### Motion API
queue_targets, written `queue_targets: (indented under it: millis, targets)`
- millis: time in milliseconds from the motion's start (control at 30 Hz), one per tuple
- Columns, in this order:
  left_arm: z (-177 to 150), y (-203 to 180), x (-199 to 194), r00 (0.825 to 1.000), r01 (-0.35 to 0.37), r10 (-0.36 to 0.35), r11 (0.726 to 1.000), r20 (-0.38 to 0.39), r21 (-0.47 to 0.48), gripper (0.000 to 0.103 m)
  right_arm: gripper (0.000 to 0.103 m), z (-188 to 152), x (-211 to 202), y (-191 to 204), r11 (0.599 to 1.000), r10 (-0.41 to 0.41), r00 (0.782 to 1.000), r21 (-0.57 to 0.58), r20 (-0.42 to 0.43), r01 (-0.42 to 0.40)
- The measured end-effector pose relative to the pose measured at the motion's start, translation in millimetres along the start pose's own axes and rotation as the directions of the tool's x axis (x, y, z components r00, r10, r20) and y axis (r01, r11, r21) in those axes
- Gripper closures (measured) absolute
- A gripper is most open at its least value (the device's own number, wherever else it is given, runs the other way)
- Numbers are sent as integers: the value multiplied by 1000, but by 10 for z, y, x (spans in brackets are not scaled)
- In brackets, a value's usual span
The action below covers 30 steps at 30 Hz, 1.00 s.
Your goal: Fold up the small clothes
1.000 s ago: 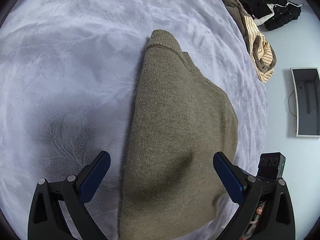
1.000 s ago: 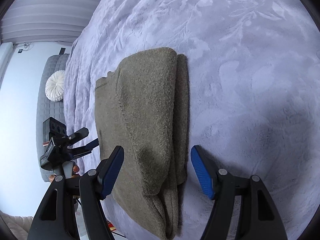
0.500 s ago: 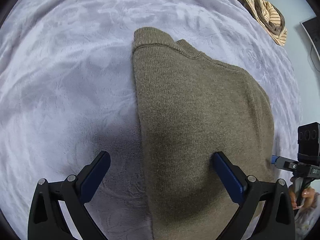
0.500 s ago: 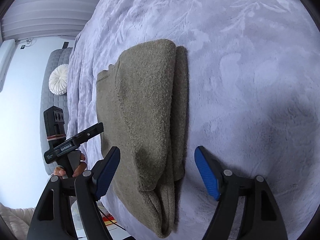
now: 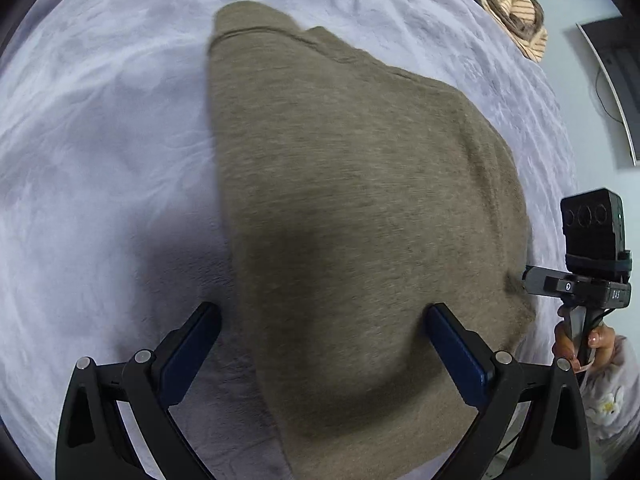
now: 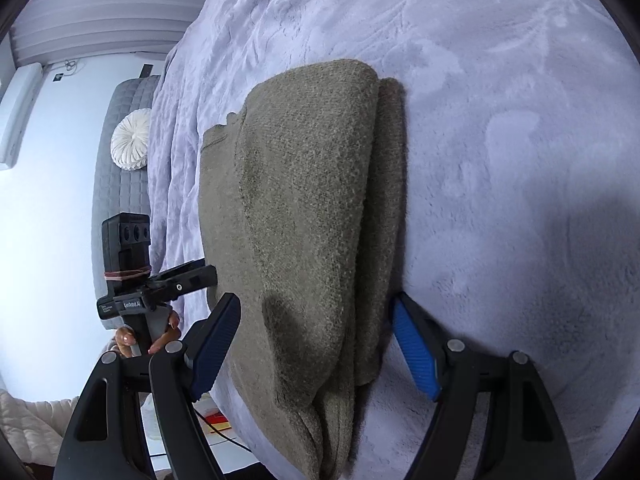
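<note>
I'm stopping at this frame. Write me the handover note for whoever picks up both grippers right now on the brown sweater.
Left gripper: open, holding nothing, poised over the near part of the brown sweater, one finger over the blanket, the other over the knit.
Right gripper: open, holding nothing, straddling the sweater's near end.
Sweater: lies on the lilac blanket, already folded lengthwise into a narrow stack of layers, ribbed edge at the far end.
Striped garment: bunched at the blanket's far edge, untouched.
Done: lengthwise folds.
Left: probably one more fold end to end, then the remaining clothes.
</note>
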State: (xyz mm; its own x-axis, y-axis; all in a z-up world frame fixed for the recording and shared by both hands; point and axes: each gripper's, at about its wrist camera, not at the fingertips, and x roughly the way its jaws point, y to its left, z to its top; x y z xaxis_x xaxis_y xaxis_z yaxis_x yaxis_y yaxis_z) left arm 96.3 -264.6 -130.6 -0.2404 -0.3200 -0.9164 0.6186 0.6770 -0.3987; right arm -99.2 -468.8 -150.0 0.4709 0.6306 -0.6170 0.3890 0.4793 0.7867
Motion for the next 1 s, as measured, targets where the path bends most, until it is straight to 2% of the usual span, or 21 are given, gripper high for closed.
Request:
queue_targets:
  millis: [67, 167, 200, 233, 267, 300, 333, 433, 567, 833, 1000]
  targets:
    - [18, -144, 60, 1000, -3, 3, 999, -1, 33, 0, 21, 45, 82, 47, 1000, 17, 1000, -14, -5, -17]
    - [-3, -247, 82, 998, -67, 66, 996, 19, 56, 0, 21, 114, 203, 89, 1000, 16, 1000, -20, -8, -17]
    - [-20, -243, 58, 998, -64, 63, 997, 28, 51, 6, 21, 123, 236, 106, 1000, 13, 1000, -10, -1, -13]
    - [-40, -240, 15, 998, -57, 55, 997, 42, 48, 16, 22, 123, 242, 117, 1000, 7, 1000, 1, 8, -7]
    - [-58, -243, -33, 997, -53, 50, 997, 58, 49, 21, 35, 112, 240, 124, 1000, 10, 1000, 12, 13, -10]
    - [-58, -249, -74, 996, -55, 51, 997, 68, 51, 31, 47, 92, 238, 126, 999, 20, 1000, 31, 16, -20]
    - [-71, -250, -121, 996, -55, 50, 997, 76, 56, 41, 71, 70, 217, 112, 998, 33, 999, 57, 26, -35]
    - [-94, -289, -266, 995, -50, 42, 996, 94, 76, 54, 71, 1, 132, 158, 986, 130, 989, 93, 66, -136]
    - [-190, -347, -516, 992, -24, 12, 995, 122, 96, 54, 71, -77, 91, 371, 974, 198, 977, 94, 83, -206]
    - [-650, -202, -1052, 989, -12, -3, 994, 145, 106, 54, 71, -419, 135, 892, 967, 245, 968, 61, 60, -248]
    - [-1069, -31, -1237, 987, -81, 69, 993, 144, 82, 54, 71, -712, 470, 1171, 963, 263, 965, 52, 18, -264]
